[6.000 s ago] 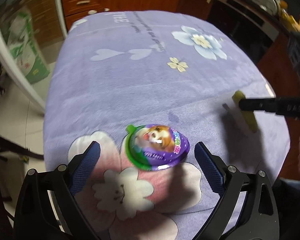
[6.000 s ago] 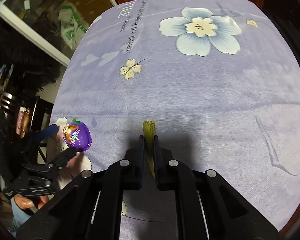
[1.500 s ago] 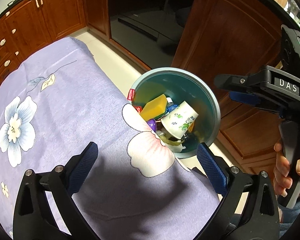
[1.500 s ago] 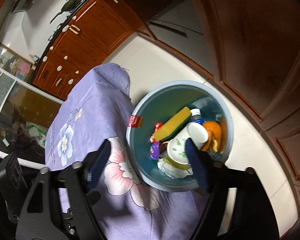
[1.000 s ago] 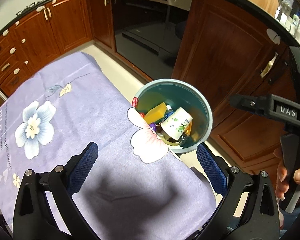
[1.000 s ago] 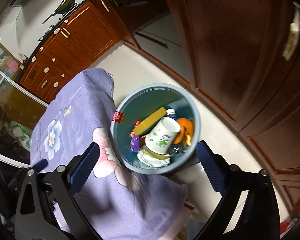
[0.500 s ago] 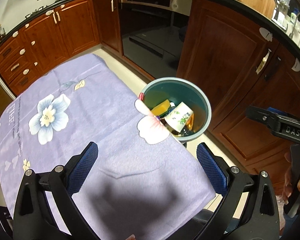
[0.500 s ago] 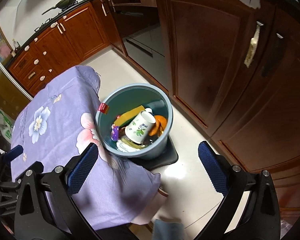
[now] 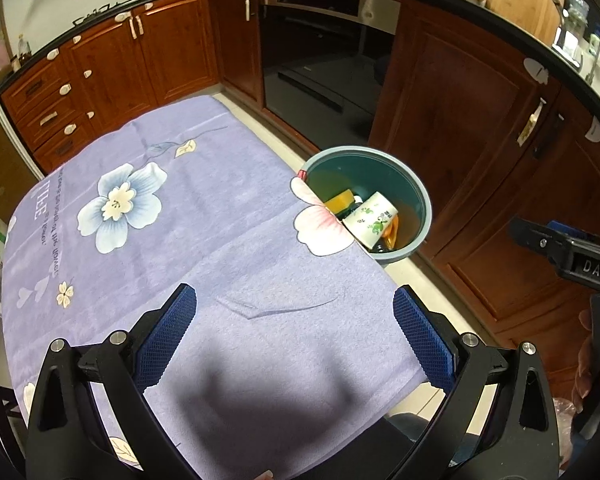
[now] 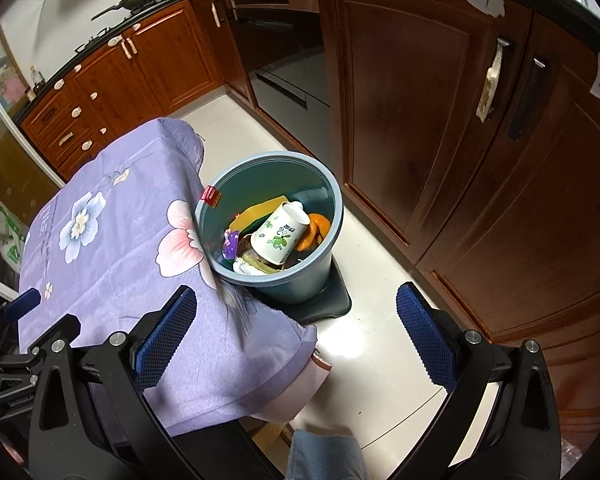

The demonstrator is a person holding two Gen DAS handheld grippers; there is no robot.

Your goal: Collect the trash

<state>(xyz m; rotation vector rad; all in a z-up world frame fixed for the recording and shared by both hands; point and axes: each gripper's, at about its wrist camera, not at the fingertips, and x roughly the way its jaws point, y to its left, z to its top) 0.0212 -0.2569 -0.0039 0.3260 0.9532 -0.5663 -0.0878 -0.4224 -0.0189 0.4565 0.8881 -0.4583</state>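
Above the purple flowered tablecloth (image 9: 228,216), the left gripper (image 9: 296,328) hangs with its jaws spread wide and nothing between them. Over the table's edge and the pale floor, the right gripper (image 10: 296,328) is equally wide and empty. Beyond, just beside the table, the blue-green trash bin (image 10: 324,188) holds a paper cup (image 10: 280,236), orange peel (image 10: 316,228), a purple wrapper (image 10: 232,242) and a yellow sponge (image 10: 260,210). Wooden cabinets (image 10: 420,100) stand behind.

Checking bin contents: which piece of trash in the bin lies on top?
The white paper cup with green print, tipped on its side above the yellow sponge and orange peel.
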